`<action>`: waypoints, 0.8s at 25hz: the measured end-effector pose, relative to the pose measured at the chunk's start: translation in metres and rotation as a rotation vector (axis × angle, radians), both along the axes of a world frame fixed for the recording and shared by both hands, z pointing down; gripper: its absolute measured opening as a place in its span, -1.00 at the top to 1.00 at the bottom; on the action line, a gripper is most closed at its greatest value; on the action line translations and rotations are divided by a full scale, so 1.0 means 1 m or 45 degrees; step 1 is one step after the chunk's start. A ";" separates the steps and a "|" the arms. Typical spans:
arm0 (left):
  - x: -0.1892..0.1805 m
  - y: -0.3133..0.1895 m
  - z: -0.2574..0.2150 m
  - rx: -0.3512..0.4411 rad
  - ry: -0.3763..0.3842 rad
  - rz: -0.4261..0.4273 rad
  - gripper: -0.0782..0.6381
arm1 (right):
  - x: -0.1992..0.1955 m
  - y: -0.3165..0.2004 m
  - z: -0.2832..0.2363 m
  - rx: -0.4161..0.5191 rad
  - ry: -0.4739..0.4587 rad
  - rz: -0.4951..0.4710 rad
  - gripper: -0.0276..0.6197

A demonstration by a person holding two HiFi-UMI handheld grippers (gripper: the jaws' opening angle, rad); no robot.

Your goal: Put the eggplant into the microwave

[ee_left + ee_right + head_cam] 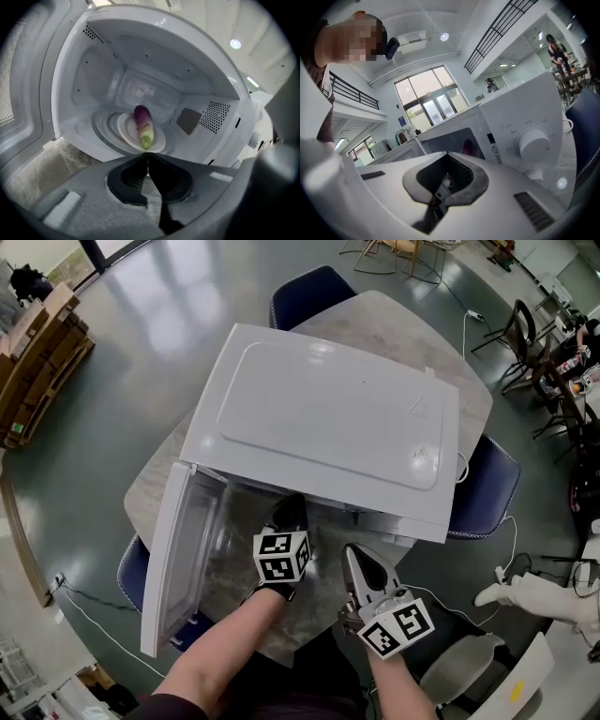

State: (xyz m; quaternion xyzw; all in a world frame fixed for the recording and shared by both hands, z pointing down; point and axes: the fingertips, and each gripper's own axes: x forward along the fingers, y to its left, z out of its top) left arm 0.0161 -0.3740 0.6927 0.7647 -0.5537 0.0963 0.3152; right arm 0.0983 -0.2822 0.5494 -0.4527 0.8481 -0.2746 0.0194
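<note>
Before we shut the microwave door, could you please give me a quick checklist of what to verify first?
1. The eggplant lies on the plate inside the microwave: ok.
2. The left gripper is shut and empty: ok.
3. The left gripper is clear of the door's swing: not ok, it sits before the opening.
4. The door is open wide: ok.
5. The right gripper is shut and empty: ok.

The left gripper [148, 156] and right gripper [447, 153] have matte grey shells with black-lined hollows. Behind each gripper's jaws sits a white cube [281, 556] bearing black square markers. A dark sleeve [173, 706] tops the left forearm.
</note>
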 end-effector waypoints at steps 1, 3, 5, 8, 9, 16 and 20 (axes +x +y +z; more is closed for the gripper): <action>0.001 0.000 0.000 -0.001 0.000 0.005 0.76 | -0.001 0.000 0.001 -0.001 0.002 -0.006 0.91; 0.001 0.000 0.000 -0.008 0.006 0.019 0.76 | -0.005 0.000 0.003 -0.004 0.004 -0.016 0.91; 0.001 0.000 -0.002 -0.019 0.011 0.031 0.76 | -0.008 0.001 0.003 -0.003 0.004 -0.022 0.91; -0.002 -0.001 -0.004 -0.047 0.020 0.032 0.76 | -0.011 0.004 0.002 0.000 0.002 -0.029 0.91; -0.003 -0.001 -0.004 -0.055 0.021 0.030 0.76 | -0.011 0.006 0.002 -0.002 0.002 -0.032 0.91; -0.005 0.007 -0.007 -0.061 0.001 0.049 0.76 | -0.012 0.010 0.002 0.001 0.016 -0.040 0.91; -0.003 0.025 -0.026 -0.019 0.006 0.108 0.76 | -0.018 0.010 -0.004 0.029 0.039 -0.032 0.91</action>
